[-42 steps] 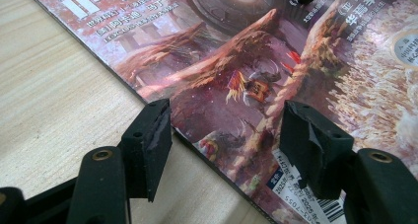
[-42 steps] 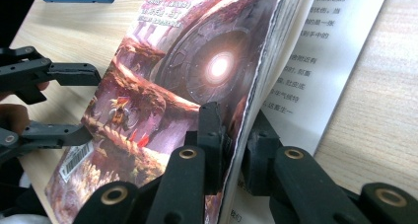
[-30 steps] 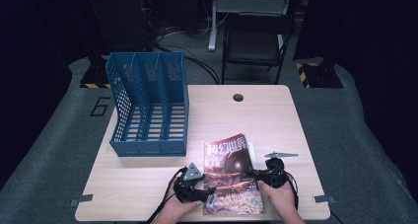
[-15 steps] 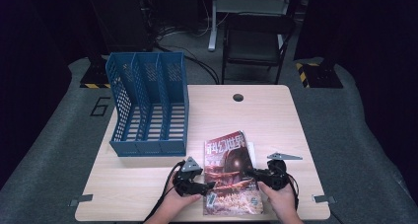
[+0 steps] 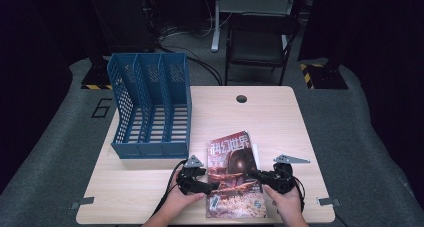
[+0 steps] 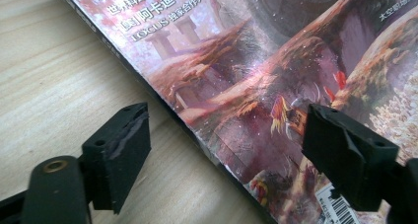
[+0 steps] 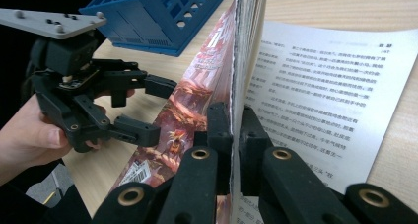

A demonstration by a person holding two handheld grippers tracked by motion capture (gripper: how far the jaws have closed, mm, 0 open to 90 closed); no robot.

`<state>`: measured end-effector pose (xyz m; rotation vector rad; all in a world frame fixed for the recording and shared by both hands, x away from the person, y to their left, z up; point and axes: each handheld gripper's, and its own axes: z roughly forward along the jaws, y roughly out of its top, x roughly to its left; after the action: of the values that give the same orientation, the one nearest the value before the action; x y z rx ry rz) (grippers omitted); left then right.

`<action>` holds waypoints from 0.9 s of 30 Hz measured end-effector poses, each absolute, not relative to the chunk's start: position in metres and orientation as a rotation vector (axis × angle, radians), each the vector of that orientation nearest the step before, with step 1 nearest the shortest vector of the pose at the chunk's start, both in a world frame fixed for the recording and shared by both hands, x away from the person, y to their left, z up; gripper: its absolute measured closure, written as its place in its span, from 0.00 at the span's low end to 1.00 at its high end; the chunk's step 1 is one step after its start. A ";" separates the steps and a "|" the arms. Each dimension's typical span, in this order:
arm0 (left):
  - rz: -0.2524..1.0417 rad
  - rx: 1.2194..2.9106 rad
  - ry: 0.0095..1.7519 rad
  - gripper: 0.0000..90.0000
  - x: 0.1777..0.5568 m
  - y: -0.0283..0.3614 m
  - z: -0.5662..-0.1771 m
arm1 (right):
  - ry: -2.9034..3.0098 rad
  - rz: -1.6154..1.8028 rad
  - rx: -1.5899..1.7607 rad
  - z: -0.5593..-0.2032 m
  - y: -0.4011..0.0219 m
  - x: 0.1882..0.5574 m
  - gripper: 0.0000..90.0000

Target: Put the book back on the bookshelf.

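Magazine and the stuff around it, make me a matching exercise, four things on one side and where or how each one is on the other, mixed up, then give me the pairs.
Things:
1. magazine
2. file rack
3. left gripper
4. right gripper

States:
A. blue, on the table's far left part
B. jaws apart, just been opening, astride the cover's edge, pads off it
C. clamped on a sheaf of pages
D. near edge of the table, between both hands, part of it lifted on edge

Pairs: 1-D, 2-A, 3-B, 4-C
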<state>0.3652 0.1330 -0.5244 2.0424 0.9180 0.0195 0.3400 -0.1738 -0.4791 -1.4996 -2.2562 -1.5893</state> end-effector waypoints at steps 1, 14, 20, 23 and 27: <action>0.017 2.047 0.908 0.16 0.366 0.133 -0.524 | -2.277 -1.628 -1.466 -0.478 -0.175 0.340 0.97; -0.079 2.040 0.864 0.12 0.377 0.120 -0.525 | -2.273 -1.701 -1.412 -0.470 -0.175 0.336 0.97; -0.124 2.030 0.839 0.11 0.383 0.114 -0.526 | -2.287 -1.725 -1.384 -0.468 -0.175 0.334 0.97; -0.124 2.035 0.837 0.11 0.385 0.112 -0.526 | -2.289 -1.732 -1.380 -0.467 -0.174 0.334 0.97; -0.129 2.042 0.832 0.08 0.385 0.108 -0.525 | -2.299 -1.749 -1.360 -0.465 -0.173 0.332 0.97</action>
<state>0.3853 0.1082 -0.5254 2.0416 0.8323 -0.1293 0.3323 -0.1733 -0.4648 -1.3598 -2.2989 -1.7489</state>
